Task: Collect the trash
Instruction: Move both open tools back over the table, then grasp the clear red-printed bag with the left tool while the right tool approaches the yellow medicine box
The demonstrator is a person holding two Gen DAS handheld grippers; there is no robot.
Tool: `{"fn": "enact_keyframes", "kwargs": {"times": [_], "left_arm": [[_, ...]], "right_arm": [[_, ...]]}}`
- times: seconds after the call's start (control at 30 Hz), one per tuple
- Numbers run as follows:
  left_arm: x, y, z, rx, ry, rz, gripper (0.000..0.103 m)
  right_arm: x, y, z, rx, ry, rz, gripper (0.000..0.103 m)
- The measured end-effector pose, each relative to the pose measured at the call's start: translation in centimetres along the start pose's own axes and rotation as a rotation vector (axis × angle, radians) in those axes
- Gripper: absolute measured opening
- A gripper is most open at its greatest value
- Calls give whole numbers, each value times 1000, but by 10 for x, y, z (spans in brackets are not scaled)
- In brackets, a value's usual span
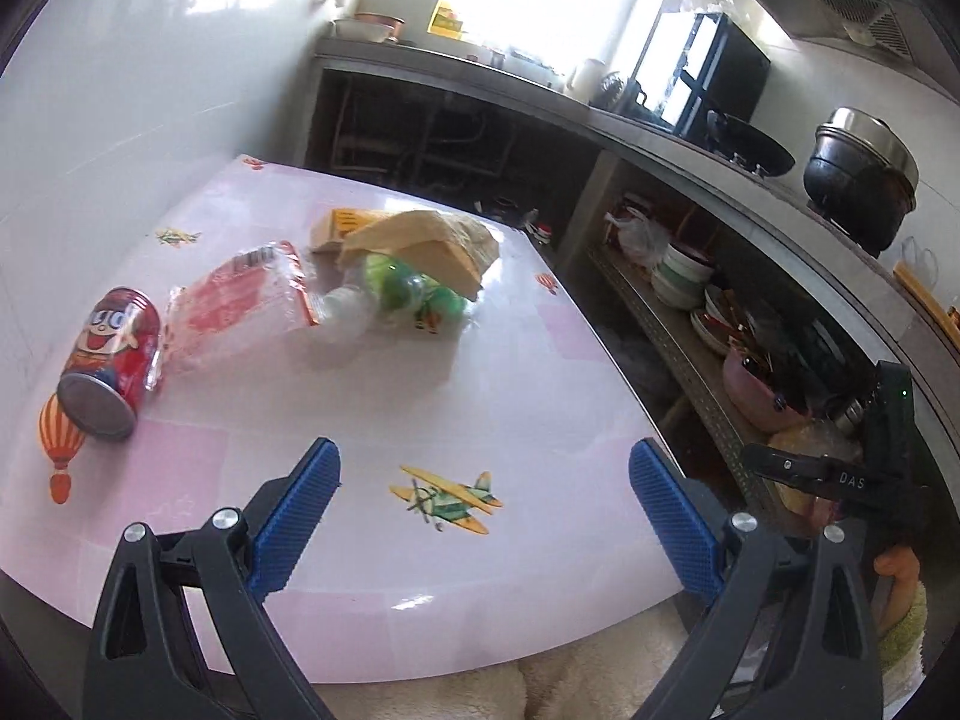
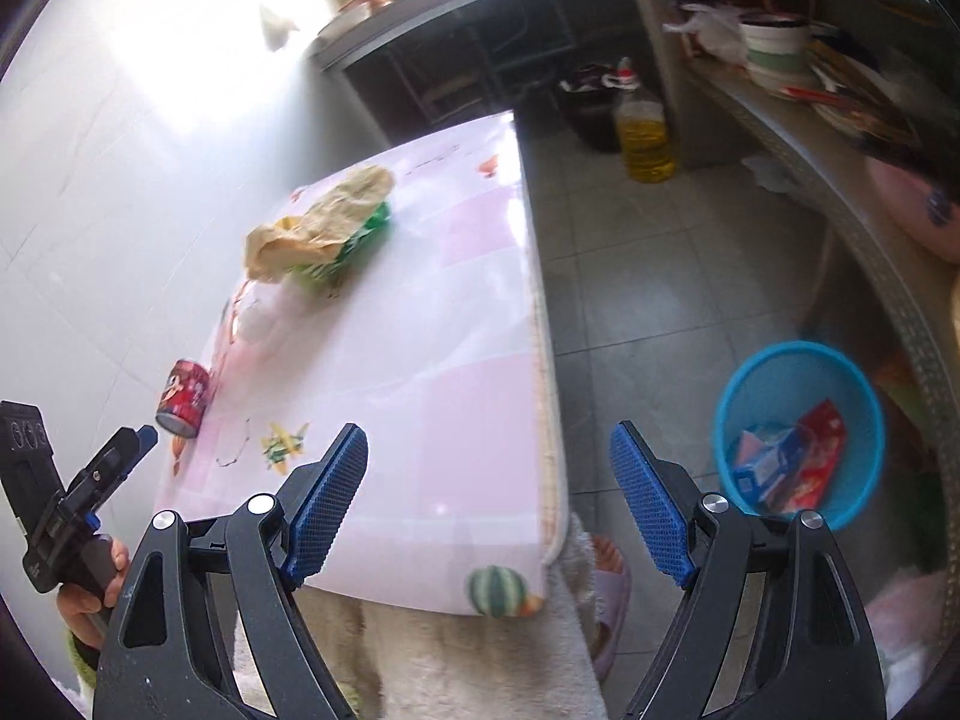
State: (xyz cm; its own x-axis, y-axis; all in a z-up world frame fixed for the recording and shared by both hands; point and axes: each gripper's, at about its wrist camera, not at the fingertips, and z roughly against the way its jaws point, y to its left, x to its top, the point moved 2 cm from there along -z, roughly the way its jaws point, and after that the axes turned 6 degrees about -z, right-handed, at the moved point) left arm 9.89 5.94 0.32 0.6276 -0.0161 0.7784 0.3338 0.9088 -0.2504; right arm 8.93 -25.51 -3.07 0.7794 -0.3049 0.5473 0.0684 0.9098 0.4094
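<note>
Both my left gripper (image 1: pixel 483 471) and right gripper (image 2: pixel 489 459) gape wide with nothing between the pads. Red can (image 1: pixel 111 354) lies on its side near the table's (image 1: pixel 540 372) left edge, wrapper (image 1: pixel 252 294) just beside it, green bottle (image 1: pixel 408 294) under a brown paper bag (image 1: pixel 426 243) toward the far edge. Can looks light, rigid, likely to roll, so I'd pinch across its middle; wrapper's flimsy and slick. Blue basket (image 2: pixel 741 384) sits on the floor off the right edge.

Bare table (image 1: pixel 480 396) before red can (image 1: pixel 111 354)
</note>
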Motion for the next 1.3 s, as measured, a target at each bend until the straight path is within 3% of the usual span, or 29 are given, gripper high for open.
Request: {"fn": "enact_keyframes", "kwargs": {"times": [0.13, 0.23, 0.33, 0.53, 0.67, 0.77, 0.9, 1.07, 1.3], "left_arm": [[6, 26, 9, 123, -71, -26, 95], [8, 40, 1, 297, -83, -164, 95], [9, 51, -26, 413, -20, -344, 90], [13, 71, -87, 567, 113, -569, 81], [11, 76, -123, 630, 189, -711, 81], [12, 86, -142, 681, 216, -744, 72], [13, 98, -151, 714, 228, -749, 56], [13, 103, -147, 734, 215, -751, 24], [11, 100, -136, 724, 172, -715, 11]], "right_arm": [[-3, 27, -10, 21, 29, 48, 79], [-8, 42, -17, 32, 58, 71, 79], [-10, 51, -22, 25, 79, 91, 79], [-10, 56, -27, 16, 96, 94, 79], [-10, 55, -36, 11, 110, 83, 79], [-8, 55, -40, 14, 117, 78, 79], [-6, 53, -42, 19, 120, 73, 79], [1, 54, -44, 49, 124, 63, 79], [43, 87, -55, 160, 100, 85, 79]]}}
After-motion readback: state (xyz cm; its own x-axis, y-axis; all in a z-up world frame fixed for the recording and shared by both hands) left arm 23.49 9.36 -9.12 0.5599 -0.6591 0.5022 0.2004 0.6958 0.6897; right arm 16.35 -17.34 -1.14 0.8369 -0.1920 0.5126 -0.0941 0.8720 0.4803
